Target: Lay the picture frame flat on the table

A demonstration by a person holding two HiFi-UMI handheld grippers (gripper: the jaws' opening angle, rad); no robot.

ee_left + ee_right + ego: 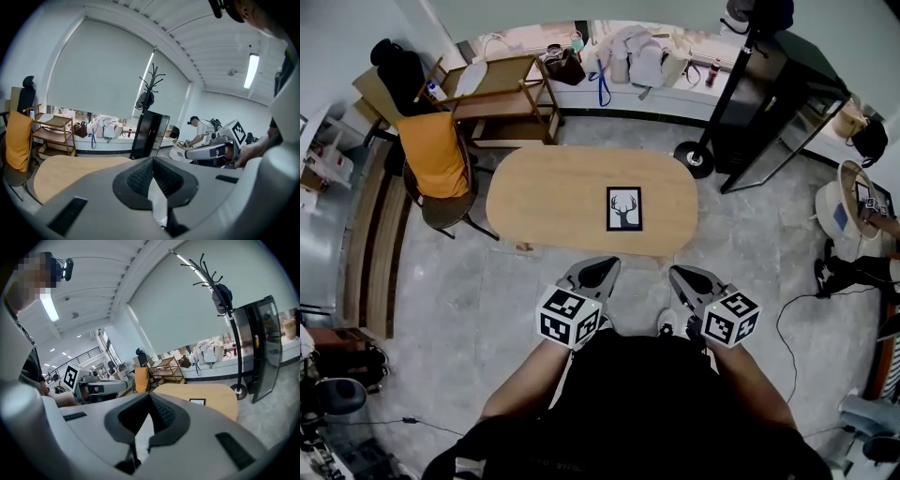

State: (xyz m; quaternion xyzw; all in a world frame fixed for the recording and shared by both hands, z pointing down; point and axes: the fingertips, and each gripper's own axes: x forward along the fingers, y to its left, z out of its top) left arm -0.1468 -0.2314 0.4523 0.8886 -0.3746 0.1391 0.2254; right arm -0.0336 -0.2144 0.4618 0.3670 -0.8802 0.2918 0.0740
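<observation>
Picture frame [624, 208] seen flat on surface [544, 202], centre, long axis top-to-bottom; print detail too small. Left gripper [602, 270], right gripper [684, 277]: fingers closed, empty.

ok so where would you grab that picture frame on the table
Probably the near short edge of the picture frame, coming in low from the person's side: it lies flat by the front edge of the table, so only its thin rim offers a pinch.
</observation>
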